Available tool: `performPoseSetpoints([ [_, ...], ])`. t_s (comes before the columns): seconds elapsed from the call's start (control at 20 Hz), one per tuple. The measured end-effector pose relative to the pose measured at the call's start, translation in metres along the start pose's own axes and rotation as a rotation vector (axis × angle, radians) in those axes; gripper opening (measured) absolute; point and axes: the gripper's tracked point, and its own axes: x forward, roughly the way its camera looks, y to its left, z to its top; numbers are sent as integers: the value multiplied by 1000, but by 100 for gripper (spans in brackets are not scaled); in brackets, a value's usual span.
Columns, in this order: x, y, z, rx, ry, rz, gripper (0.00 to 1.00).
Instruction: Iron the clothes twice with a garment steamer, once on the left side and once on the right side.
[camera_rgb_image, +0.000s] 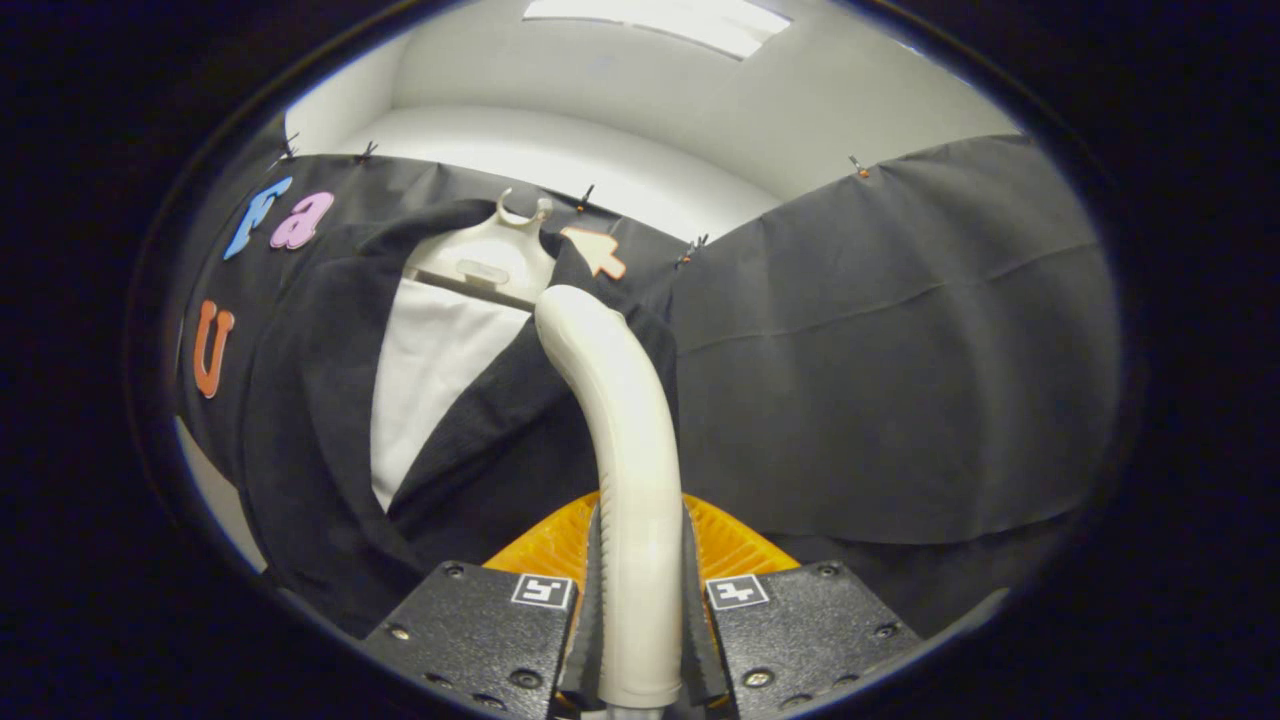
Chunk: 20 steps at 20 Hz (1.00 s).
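Note:
A cream-white garment steamer (625, 440) rises between my fingers, its handle pinched from both sides by the gripper (640, 600), which is shut on it. The steamer's curved head reaches up against the right front panel of a black jacket (310, 420). The jacket hangs on a white hanger (490, 260) against the booth wall, open at the front over a white inner panel (430, 380). The steamer's head sits near the jacket's right shoulder and lapel, just below the collar. Whether the head touches the cloth cannot be told.
Black cloth wall (900, 350) spreads to the right of the jacket, pinned along its top edge. A white room wall and a ceiling light (660, 20) show above it. An orange ribbed part (545, 545) lies just behind the fingers.

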Motion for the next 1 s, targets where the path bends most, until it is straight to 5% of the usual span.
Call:
performPoseSetpoints([
  [1.0, -51, 26, -126, -81, 241, -83, 36],
])
